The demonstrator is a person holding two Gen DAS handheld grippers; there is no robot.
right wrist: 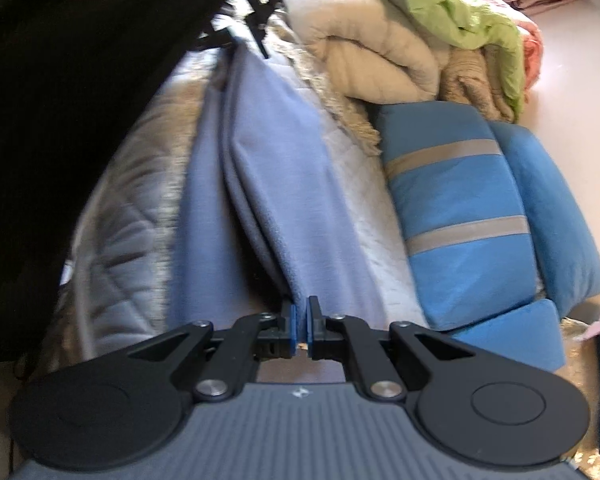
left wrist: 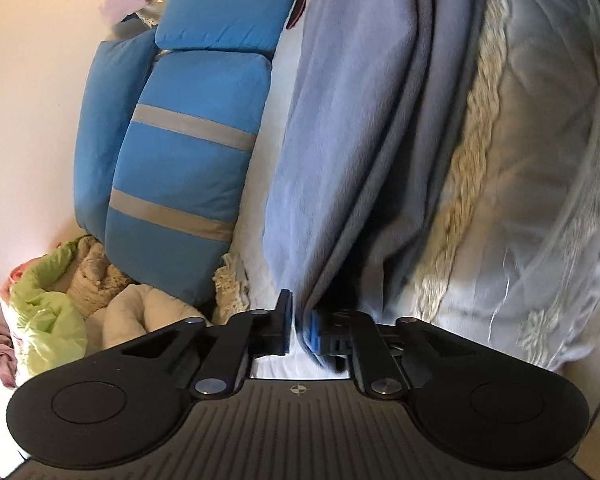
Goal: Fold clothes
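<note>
Lilac garment (left wrist: 340, 128): one end clamped in left claw (left wrist: 296, 322), other in right claw (right wrist: 302, 326); apparently stretched lengthwise between them.

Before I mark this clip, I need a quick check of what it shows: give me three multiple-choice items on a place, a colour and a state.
1. Where does the green cloth lie?
A. on the pile of cream blankets
B. under the blue cushion
C. in the right tongs

2. What colour are the stripes on the blue cushion?
A. red
B. grey
C. black

3. How do the left tongs and right tongs stand?
A. both wide open
B. only the left is shut
C. both shut on the lavender cloth

Answers: 1 A, it drapes over the pile; 2 B, grey bands cross the blue; 3 C, each pair pinches the cloth's edge.
</note>
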